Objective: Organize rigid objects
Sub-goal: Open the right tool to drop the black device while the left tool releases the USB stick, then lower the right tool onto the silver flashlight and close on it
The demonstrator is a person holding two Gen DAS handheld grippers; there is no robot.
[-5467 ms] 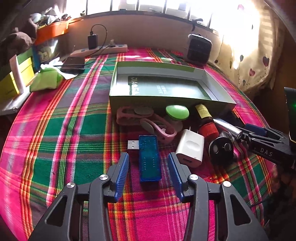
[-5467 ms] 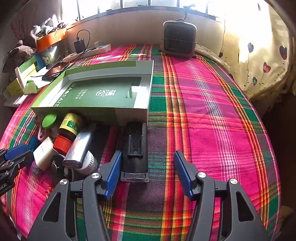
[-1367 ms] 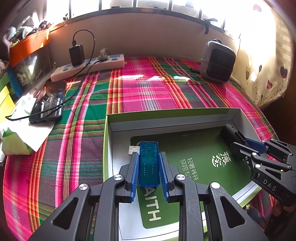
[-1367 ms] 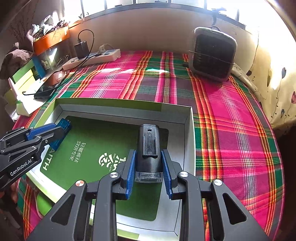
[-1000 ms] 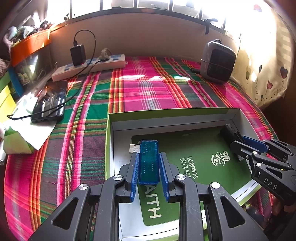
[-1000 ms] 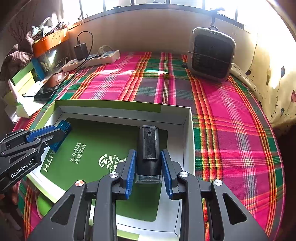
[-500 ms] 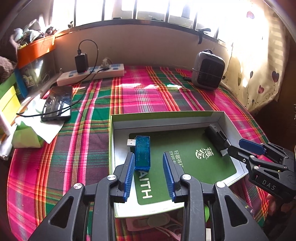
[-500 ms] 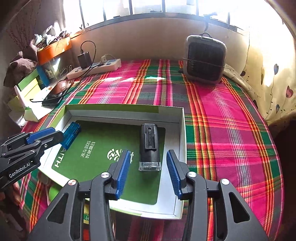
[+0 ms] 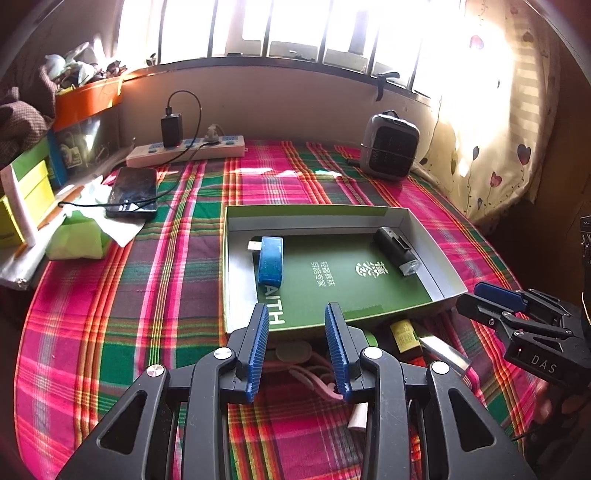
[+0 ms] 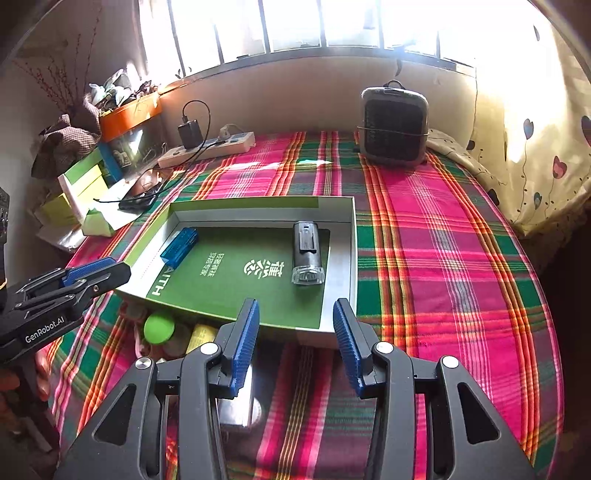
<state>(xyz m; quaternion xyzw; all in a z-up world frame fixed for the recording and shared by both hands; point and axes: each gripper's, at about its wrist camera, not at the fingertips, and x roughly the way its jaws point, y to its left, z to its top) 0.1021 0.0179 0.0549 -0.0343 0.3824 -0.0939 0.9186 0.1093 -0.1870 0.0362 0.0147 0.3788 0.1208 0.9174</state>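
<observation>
Plaid cloth (image 9: 177, 266) under barred window (image 10: 295, 26), box (image 9: 439, 266) holding USB stick (image 9: 270, 263) and black torch (image 10: 307, 251), left gripper (image 9: 297, 314) and right gripper (image 10: 295, 310) parted, empty.

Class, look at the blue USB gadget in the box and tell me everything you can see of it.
The blue USB gadget is a small, flat, oblong device of translucent blue plastic with a silver metal plug at its far end. It lies flat in the open green box, near the left wall, partly on the dark green printed panel. Nothing grips it; the left gripper hangs open short of it.
</observation>
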